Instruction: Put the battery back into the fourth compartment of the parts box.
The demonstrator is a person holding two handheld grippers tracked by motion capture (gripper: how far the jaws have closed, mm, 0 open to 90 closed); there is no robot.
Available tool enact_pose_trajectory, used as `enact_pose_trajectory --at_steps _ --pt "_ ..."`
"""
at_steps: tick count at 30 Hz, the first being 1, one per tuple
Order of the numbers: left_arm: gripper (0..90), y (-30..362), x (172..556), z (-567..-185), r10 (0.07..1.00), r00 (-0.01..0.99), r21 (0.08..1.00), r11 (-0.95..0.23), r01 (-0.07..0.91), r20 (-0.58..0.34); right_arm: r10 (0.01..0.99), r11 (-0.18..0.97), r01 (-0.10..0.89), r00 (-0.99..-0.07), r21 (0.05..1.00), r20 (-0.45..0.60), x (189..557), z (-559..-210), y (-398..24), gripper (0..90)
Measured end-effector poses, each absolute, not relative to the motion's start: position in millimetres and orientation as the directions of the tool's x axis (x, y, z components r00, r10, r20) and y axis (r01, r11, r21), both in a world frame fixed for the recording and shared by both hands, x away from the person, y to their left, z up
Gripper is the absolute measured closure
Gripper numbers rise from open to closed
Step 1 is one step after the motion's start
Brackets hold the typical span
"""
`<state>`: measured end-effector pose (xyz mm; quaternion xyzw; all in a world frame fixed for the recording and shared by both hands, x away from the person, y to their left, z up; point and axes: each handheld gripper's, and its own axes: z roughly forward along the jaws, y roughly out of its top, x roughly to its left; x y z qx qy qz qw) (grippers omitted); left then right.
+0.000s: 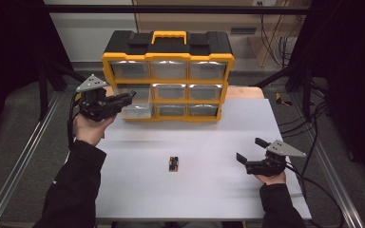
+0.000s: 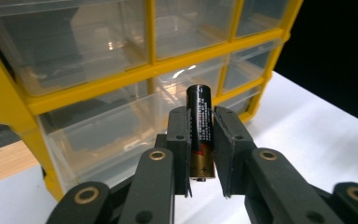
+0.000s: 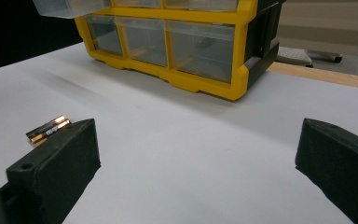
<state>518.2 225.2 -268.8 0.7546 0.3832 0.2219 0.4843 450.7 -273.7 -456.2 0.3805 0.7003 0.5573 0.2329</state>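
Left gripper view showed our left gripper (image 2: pixel 200 154) clamped around a battery (image 2: pixel 200 126), upright before the open drawer (image 2: pixel 102 135). Light, rigid and smooth, it could slip; we judged a mid-body grip best. Our right gripper (image 1: pixel 251 151) stood wide.

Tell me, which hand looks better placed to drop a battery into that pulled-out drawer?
Left. Its gripper already clamps a battery beside the open drawer. The right gripper waits open and empty, far from the organizer.

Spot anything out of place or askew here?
One drawer at the left of the yellow organizer is pulled out while the others sit flush. Two batteries lie loose on the table. Nothing spilled or damaged.
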Motion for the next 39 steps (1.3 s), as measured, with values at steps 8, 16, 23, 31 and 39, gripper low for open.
enact_pose_trajectory --at_steps 8,16,23,31,39 --pt "76.0 225.2 542.9 -273.9 0.811 0.584 0.882 -0.266 0.388 -0.013 0.793 0.087 0.273 -0.601 0.958 0.099 450.8 -456.2 -273.7 0.2" --pt "76.1 226.2 565.4 -286.4 0.826 0.563 0.867 -0.274 0.417 -0.010 0.791 0.089 0.277 -0.603 0.957 0.101 450.8 -456.3 -273.5 0.2" --pt "76.0 220.5 576.8 -298.3 0.832 0.555 0.841 -0.318 0.438 0.026 0.790 0.090 0.278 -0.605 0.956 0.102 451.0 -456.6 -273.1 0.2" --pt "76.0 221.4 583.2 -308.8 0.842 0.539 0.813 -0.325 0.483 0.017 0.790 0.091 0.278 -0.605 0.956 0.101 451.0 -456.6 -273.2 0.2" --pt "75.5 220.9 583.0 -309.7 0.851 0.524 0.805 -0.328 0.495 0.024 0.791 0.090 0.278 -0.604 0.956 0.101 450.8 -456.4 -273.3 0.2"
